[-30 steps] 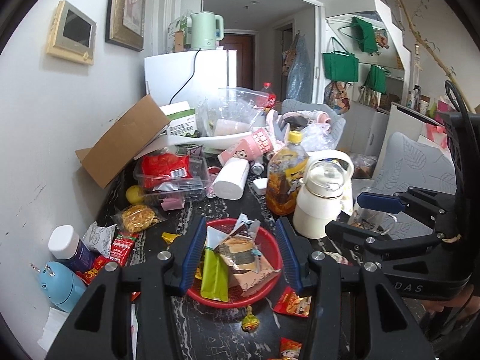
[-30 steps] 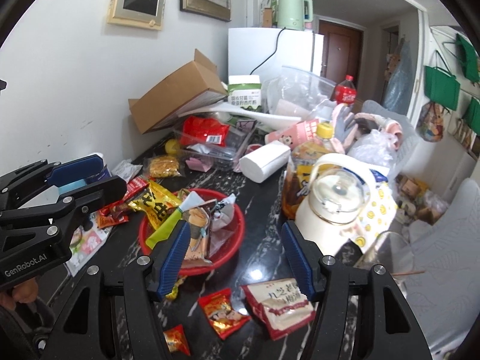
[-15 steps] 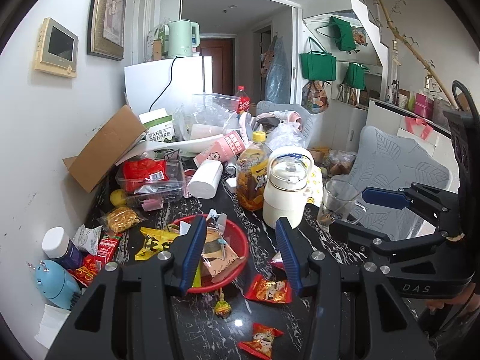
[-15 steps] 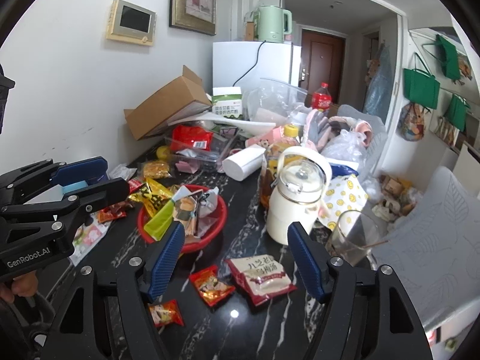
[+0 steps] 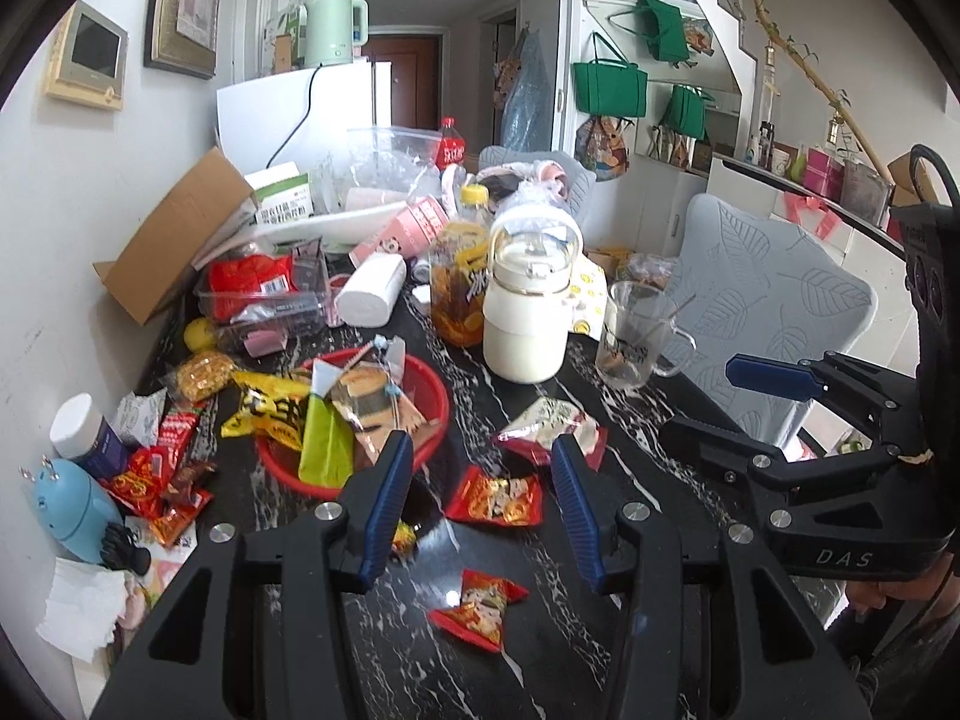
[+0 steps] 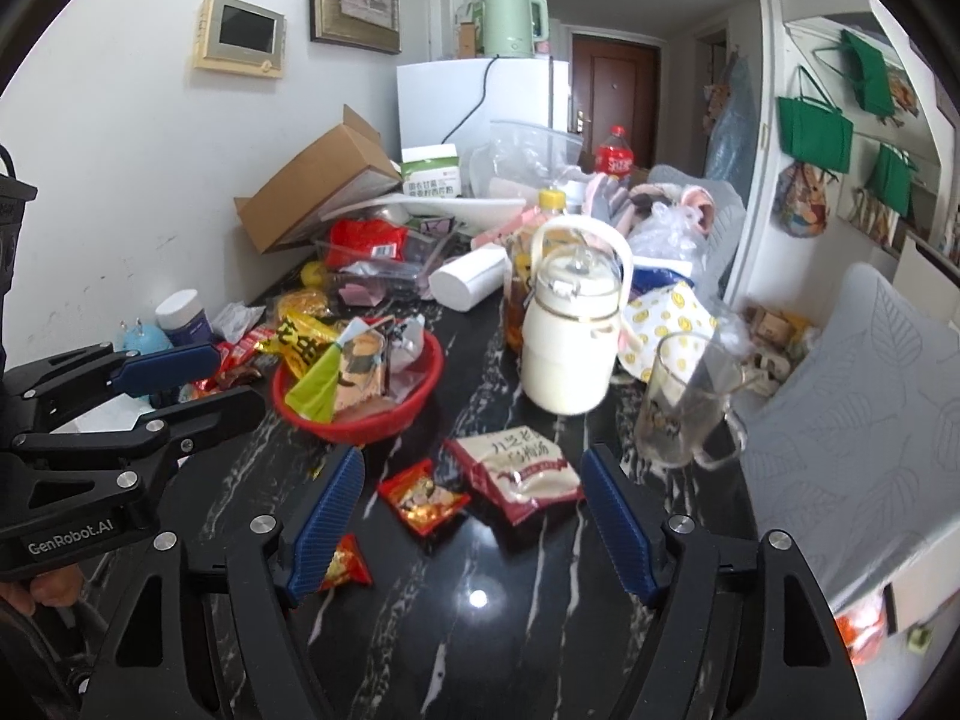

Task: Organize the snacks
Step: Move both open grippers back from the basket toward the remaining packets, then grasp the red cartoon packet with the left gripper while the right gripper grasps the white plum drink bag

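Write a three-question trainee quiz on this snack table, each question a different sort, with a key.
1. True or false: the left gripper grips a packet.
2. Multiple choice: the white-and-red packet lies (A) in the red basket, (B) on the black table, (C) in the glass mug.
3. Fill in: between the right gripper fingers lies a small ____ snack packet.

Key: 1 false; 2 B; 3 red.

Your right gripper's finger (image 6: 324,522) hides part of the small red packet (image 6: 343,564) beside the red basket (image 6: 360,426).
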The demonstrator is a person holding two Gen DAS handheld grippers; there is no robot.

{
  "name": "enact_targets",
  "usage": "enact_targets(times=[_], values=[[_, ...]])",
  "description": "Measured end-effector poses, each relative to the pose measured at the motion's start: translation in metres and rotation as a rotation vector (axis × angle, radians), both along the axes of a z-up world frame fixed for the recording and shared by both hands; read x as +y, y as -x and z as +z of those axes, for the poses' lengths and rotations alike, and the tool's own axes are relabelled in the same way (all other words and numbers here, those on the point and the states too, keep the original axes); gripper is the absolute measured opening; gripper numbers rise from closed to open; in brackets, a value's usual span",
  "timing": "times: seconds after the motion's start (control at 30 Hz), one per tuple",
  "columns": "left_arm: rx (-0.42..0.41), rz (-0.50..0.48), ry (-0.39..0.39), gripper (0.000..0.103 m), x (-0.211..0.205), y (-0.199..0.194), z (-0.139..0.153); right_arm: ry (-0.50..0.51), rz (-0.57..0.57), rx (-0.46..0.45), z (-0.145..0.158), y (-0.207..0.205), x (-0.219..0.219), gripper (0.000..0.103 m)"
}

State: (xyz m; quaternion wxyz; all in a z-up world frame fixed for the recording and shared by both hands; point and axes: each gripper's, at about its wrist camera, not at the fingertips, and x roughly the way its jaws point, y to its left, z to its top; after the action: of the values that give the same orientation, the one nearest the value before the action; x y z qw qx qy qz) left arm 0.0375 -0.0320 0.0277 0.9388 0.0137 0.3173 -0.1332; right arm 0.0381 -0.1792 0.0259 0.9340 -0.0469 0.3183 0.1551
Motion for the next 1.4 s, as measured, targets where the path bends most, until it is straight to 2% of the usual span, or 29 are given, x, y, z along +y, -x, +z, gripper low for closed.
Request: enact_targets(times=[0.27, 0.63, 0.8, 1.03, 1.17, 1.4], values=[[0.093, -0.023, 0.021, 0.047, 0.002, 0.005, -0.035, -0.059, -0.021, 0.093, -0.035, 0.005, -0.009, 0.075], [0.196, -0.03, 0.061, 0.047, 0.012, 0.005, -0.078, -0.076, -0.045, 0.176, -0.074, 0.011, -0.01, 0.075], [0.221, -0.045, 0.05, 0.047, 0.013, 0.004, -0.096, -0.08, -0.044, 0.225, -0.091, 0.012, -0.008, 0.075], [0.262, -0.083, 0.076, 0.047, 0.016, -0.009, -0.113, -0.086, -0.027, 0.269, -0.107, 0.01, -0.003, 0.075], [0.294, -0.113, 0.057, 0.047, 0.011, -0.017, -0.123, -0.077, -0.02, 0.282, -0.112, 0.007, -0.002, 0.075], [0.329, -0.122, -0.022, 0.047, 0.001, -0.027, -0.137, -0.073, -0.034, 0.291, -0.115, -0.004, -0.009, 0.075]])
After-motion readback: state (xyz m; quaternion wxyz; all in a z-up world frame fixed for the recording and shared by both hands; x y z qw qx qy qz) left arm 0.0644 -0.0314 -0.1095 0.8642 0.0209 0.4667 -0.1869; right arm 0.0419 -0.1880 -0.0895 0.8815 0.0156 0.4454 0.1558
